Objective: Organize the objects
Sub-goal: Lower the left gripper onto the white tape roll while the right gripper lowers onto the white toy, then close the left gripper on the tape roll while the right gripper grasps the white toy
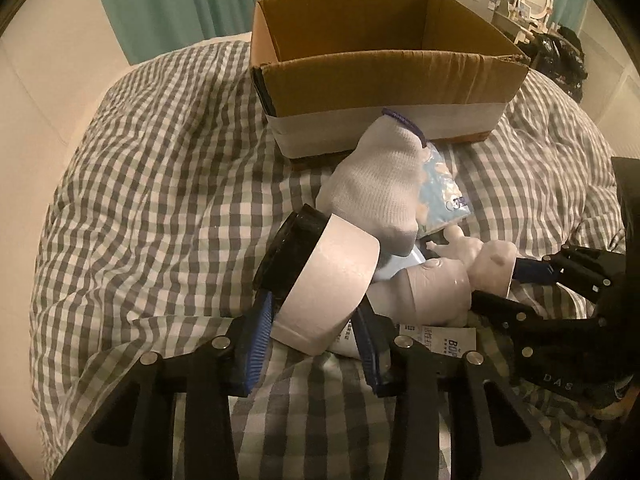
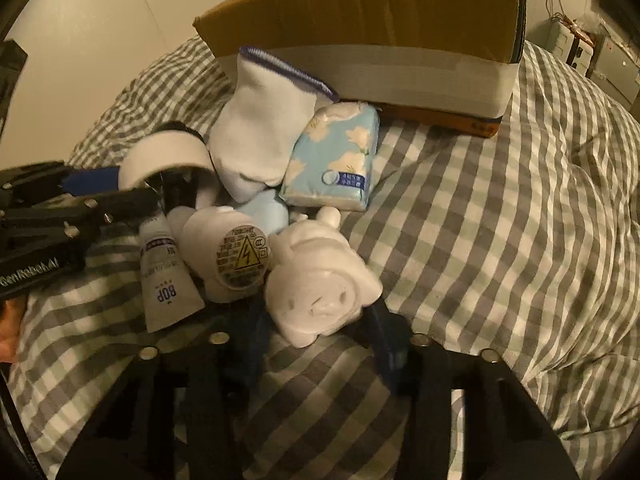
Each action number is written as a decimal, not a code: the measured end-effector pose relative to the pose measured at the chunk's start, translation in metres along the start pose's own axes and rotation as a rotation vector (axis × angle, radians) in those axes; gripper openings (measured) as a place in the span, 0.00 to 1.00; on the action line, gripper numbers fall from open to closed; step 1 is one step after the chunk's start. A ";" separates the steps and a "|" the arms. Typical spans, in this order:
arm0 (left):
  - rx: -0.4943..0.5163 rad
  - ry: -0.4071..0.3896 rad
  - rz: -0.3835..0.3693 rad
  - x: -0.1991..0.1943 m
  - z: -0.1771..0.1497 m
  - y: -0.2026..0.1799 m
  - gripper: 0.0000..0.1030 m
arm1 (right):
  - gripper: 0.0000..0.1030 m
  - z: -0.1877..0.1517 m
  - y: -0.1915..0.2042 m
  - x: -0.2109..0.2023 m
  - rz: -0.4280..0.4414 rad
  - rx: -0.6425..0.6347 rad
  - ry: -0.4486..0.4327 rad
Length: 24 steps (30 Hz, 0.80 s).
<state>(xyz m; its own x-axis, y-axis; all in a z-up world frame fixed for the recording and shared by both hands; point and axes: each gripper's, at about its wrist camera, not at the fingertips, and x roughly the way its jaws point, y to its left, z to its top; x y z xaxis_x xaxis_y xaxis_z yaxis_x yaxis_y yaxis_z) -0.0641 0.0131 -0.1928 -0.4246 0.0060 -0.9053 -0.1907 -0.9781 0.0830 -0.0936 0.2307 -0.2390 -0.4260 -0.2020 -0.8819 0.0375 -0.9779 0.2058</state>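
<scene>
- A white tube [image 2: 166, 276] lying on the bed's checked cover bore "BOP" in dark blue letters; the smaller print on it was too fine to read.
- A round sticker [image 2: 241, 258] on the white plug-shaped object carried a yellow triangle with a lightning bolt; its surrounding print was illegible.
- The left hand-held gripper [image 2: 132, 188] bore "GenRobot.AI" in white.
- The right hand-held gripper [image 1: 496, 280] bore "DAS".

Knitted cloth sock [image 1: 376, 184], matt cardboard box [image 1: 384, 80], glossy plastic figurine [image 2: 320, 284].
</scene>
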 end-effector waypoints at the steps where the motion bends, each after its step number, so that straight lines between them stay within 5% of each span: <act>1: -0.002 -0.002 0.002 -0.001 0.001 0.001 0.38 | 0.42 0.000 0.002 0.000 -0.003 -0.005 -0.002; 24: -0.025 -0.108 0.041 -0.041 0.011 0.001 0.30 | 0.41 0.008 -0.002 -0.055 -0.075 -0.007 -0.137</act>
<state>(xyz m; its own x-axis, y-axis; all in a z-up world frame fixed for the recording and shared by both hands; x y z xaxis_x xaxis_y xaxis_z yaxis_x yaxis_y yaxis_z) -0.0566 0.0136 -0.1515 -0.5249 -0.0131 -0.8510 -0.1493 -0.9830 0.1073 -0.0772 0.2446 -0.1874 -0.5473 -0.1192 -0.8284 0.0069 -0.9904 0.1379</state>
